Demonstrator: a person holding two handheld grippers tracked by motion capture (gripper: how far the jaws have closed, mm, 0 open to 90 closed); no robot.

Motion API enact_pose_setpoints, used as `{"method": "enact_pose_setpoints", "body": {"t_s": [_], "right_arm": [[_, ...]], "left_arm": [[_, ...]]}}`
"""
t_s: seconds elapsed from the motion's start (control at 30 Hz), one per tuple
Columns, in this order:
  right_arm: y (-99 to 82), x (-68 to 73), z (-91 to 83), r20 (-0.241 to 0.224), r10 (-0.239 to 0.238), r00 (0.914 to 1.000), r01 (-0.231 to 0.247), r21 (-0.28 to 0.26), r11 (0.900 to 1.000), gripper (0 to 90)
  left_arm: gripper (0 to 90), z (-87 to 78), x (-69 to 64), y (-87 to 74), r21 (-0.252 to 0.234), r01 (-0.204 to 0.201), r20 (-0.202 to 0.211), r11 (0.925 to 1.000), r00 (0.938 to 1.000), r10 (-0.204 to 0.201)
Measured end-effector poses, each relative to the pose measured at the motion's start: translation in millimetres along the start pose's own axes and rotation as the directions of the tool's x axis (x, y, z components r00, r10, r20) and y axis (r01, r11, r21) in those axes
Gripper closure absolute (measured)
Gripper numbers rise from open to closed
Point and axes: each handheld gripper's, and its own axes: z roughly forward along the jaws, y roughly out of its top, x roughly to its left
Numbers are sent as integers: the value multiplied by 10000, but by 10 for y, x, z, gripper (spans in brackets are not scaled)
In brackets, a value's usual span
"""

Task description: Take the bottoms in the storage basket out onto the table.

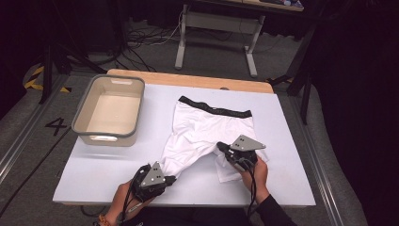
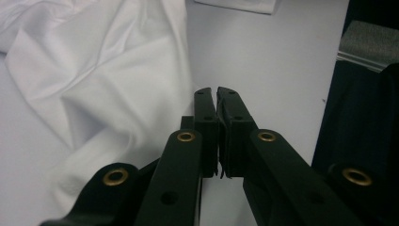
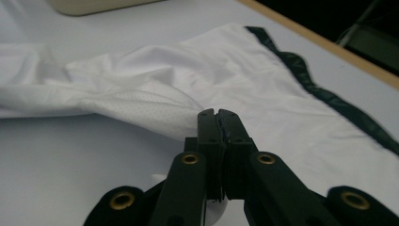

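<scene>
Both jaws pinched together: left gripper (image 1: 170,179) beside near leg hem, right gripper (image 1: 219,147) on white shorts (image 1: 207,129); folding barely begun, grey bin (image 1: 136,101) empty far left.

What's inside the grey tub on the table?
The grey tub looks empty: its pale bottom is bare in the high view. The near wall hides a thin strip of the floor just behind it, so something tiny and flat there could not be seen.
</scene>
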Motion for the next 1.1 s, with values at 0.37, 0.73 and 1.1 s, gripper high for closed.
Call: {"method": "enact_pose_setpoints", "body": {"t_s": [0.37, 0.73, 1.1], "right_arm": [[-45, -465, -106, 1493, 789, 9856, -719, -515, 9961, 885], [-163, -462, -90, 1601, 988, 9821, -1006, 32, 9949, 603], [-150, 189, -423, -1865, 135, 9824, -272, -712, 9971, 542]], "left_arm": [[568, -74, 107, 20, -287, 622, -992, 9976, 9930, -648], [420, 149, 23, 99, 327, 124, -384, 9994, 9992, -111], [366, 170, -49, 36, 778, 222, 182, 9967, 9996, -236]]}}
